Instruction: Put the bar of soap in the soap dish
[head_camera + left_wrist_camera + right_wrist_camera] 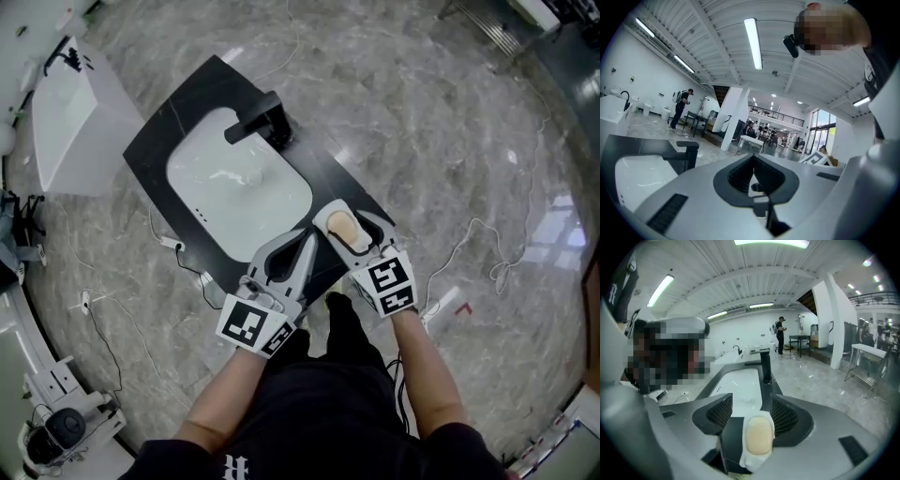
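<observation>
The white left gripper has its jaws closed together on nothing. The pale beige oval bar of soap lies in the white soap dish, between the wide-apart jaws of the white right gripper, seemingly ungripped. The soap looks hard and probably slick, so pinch its long sides.

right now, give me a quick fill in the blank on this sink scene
The soap lies ___ the dish.
The faucet by the white sink is coloured ___.
The left gripper has its jaws ___; the right gripper has them open.
Missing: in; black; shut.
</observation>
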{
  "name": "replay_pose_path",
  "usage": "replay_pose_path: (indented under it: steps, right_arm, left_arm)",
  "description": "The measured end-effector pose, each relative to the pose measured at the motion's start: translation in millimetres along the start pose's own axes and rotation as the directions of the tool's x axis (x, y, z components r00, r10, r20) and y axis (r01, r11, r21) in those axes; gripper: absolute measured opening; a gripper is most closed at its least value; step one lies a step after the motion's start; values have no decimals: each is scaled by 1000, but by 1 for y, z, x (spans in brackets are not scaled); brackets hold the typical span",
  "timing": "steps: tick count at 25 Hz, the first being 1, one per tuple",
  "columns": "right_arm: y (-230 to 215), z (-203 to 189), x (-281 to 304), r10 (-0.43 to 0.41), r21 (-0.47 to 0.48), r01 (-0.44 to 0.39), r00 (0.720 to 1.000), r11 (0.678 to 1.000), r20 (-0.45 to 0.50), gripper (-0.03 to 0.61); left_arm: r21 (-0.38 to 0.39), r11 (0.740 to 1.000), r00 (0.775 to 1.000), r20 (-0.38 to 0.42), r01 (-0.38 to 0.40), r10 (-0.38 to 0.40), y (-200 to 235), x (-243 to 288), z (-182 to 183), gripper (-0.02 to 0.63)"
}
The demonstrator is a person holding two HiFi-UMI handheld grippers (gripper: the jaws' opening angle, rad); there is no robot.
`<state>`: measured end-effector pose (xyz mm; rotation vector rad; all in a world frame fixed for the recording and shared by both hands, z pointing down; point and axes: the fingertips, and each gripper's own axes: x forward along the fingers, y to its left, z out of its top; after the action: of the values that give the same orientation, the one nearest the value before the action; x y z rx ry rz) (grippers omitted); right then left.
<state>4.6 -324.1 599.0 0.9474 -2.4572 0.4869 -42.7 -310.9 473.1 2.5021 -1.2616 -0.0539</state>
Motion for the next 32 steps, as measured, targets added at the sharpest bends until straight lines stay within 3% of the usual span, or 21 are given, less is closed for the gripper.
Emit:
replay_pose_path:
  steps: [3,5,15,22,32]
  right_arm:
    - [12,39,-21,17,11,-18,995,1000,94,247]
    - [21,66,-36,26,19,-29,987,999,159,207]
    - [60,158,-100,11,65,-39,922,997,387,99]
    - [94,189,-126,-6,24,-5,886,1000,464,36]
    - [122,207,-150,-26,-22,44,857,999,515,8]
  left_arm:
    - [12,1000,1000,6,11,-11,-8,-4,13,8]
    - [21,1000,1000,-3,3,-3,-10,-6,22,8]
    - [57,998,999,33,36,-38,-35,-31,73,8]
    - [88,995,996,69,56,-62,-45,-55,106,8]
    - [125,988,991,94,88,-100,-60,-77,129,8]
